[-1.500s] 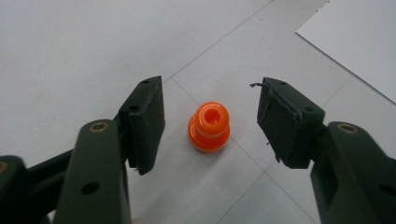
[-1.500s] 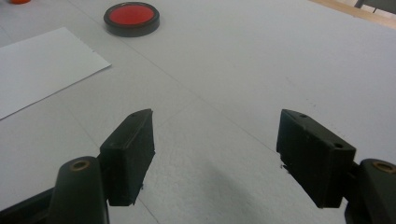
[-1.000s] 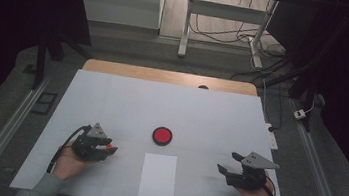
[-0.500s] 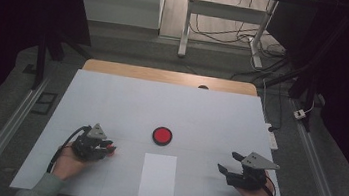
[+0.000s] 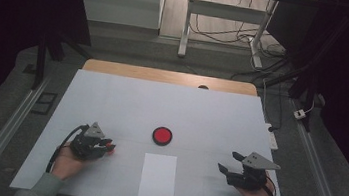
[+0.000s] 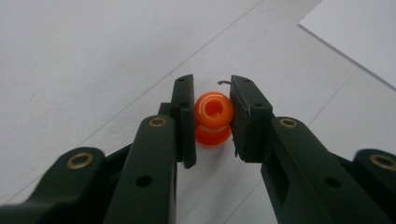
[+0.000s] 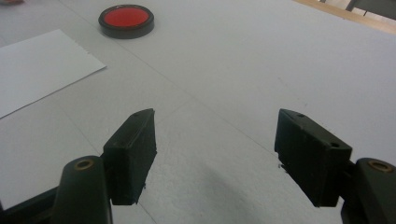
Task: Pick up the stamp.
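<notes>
One orange bead (image 6: 213, 119) pinched between jaws of left hand-held gripper (image 5: 106, 145), low over table (image 5: 210, 117). Right hand-held gripper (image 7: 215, 154) open, empty. Step: grasp made. Next, likely: lift, carry to red dish (image 5: 162, 135).

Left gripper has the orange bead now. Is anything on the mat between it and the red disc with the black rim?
Nothing visible. The left gripper is shut on the small orange bead, and the stretch of white mat up to the red disc with the black rim is bare. The white paper sheet lies nearer the person, off that line.
</notes>
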Tool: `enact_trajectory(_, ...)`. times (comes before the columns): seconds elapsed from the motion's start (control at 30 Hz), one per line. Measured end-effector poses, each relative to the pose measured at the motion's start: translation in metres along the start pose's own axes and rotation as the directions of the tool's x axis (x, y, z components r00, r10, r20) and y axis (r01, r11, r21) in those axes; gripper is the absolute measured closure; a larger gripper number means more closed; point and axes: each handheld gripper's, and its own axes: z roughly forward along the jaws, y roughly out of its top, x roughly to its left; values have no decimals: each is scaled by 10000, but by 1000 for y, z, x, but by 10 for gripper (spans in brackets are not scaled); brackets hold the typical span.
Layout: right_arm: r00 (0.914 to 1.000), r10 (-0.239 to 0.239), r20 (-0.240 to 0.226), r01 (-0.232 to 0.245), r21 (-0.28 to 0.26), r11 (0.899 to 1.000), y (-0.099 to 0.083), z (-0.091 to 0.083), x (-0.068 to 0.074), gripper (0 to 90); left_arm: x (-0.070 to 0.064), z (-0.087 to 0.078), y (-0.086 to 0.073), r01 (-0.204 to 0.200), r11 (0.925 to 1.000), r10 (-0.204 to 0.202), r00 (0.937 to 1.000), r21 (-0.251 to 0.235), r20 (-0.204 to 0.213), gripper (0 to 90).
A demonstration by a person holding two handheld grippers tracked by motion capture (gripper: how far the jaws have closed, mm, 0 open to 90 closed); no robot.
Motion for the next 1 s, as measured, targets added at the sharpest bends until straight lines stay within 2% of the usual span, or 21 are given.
enact_trajectory(0.07,10000,20,-23,-20,-20,10000,0,0,0,287,0,-4,0,110,9994,-108,9999,-333,55,718)
enact_trajectory(0.2,10000,49,-40,-49,22,10000,-1,2,0,287,2,-9,1,243,9976,-239,9997,-655,79,719)
enact_trajectory(0.3,10000,30,-41,-30,23,10000,0,2,0,287,3,-15,2,516,9919,-488,9984,-1159,273,718)
enact_trajectory(0.43,10000,63,-14,-63,-65,10000,1,2,0,287,3,-21,4,562,9877,-522,9982,-1459,311,719)
enact_trajectory(0.53,10000,11,38,-11,-80,10000,2,2,1,287,4,-28,8,630,9815,-567,9976,-1806,401,719)
enact_trajectory(0.83,10000,-11,61,12,-93,10000,4,3,2,285,5,-34,11,835,9715,-709,9954,-2218,643,718)
enact_trajectory(0.87,10000,-33,70,33,-87,10000,4,3,2,285,5,-36,12,910,9682,-759,9944,-2329,734,718)
enact_trajectory(1.0,9999,-74,74,75,-124,9999,4,2,2,284,5,-37,15,928,9654,-739,9936,-2435,858,718)
